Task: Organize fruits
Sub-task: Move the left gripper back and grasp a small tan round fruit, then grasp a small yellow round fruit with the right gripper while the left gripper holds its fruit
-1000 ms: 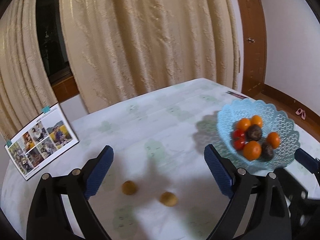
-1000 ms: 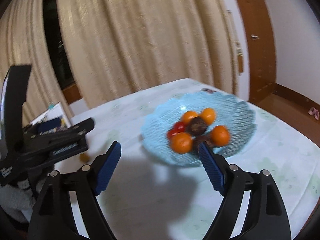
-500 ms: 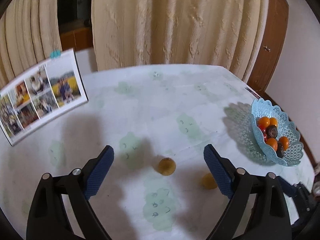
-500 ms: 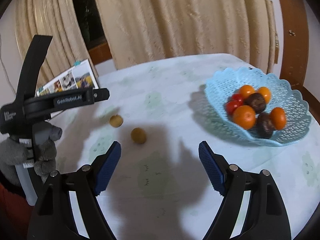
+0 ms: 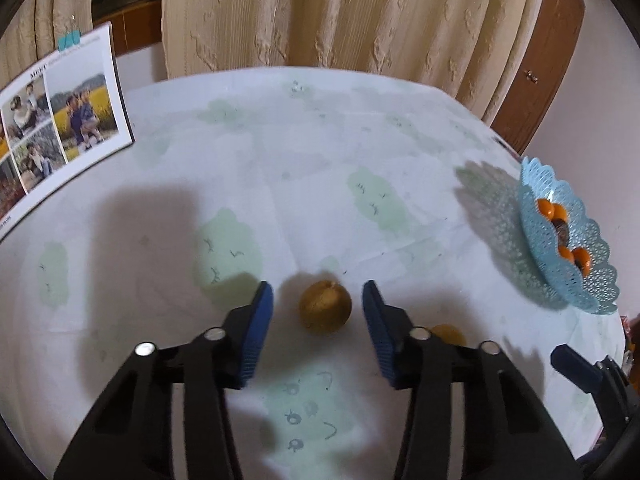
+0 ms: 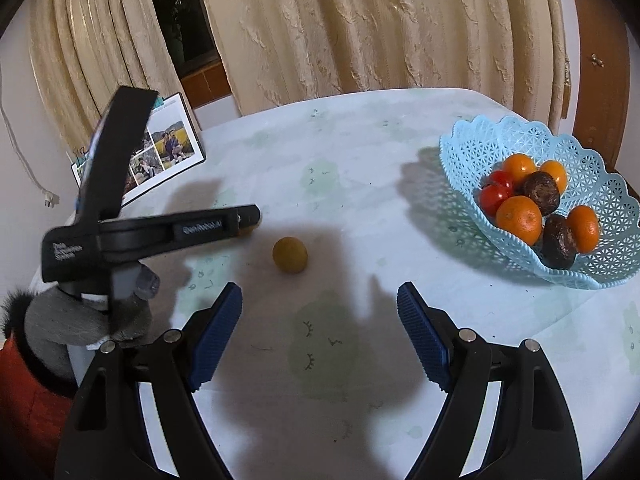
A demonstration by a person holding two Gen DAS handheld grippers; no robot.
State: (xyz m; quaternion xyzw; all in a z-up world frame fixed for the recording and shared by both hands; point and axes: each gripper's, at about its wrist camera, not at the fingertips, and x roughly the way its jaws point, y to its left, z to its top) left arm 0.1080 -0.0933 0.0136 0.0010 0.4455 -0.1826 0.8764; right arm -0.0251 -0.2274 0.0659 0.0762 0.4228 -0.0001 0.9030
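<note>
Left gripper [image 5: 318, 304] stands with its jaws apart around a small brownish-yellow fruit [image 5: 325, 306] on the tablecloth [image 5: 304, 168], not yet touching it. Just right of it lies a second yellow fruit [image 6: 290, 254], with the right gripper [image 6: 319, 320] spread wide and empty, short of it. Far right, the blue lattice basket [image 6: 480, 152] already holds oranges, tomatoes and two dark fruits. I'd say mostly done: two left.

Table [image 6: 360, 152], pale cloth with green prints, carries: two yellow-brown fruits [image 5: 325, 306] [image 6: 290, 254] centrally; blue basket [image 6: 472, 148] at 3 o'clock; photo sheet [image 5: 60, 120] at 10 o'clock.
</note>
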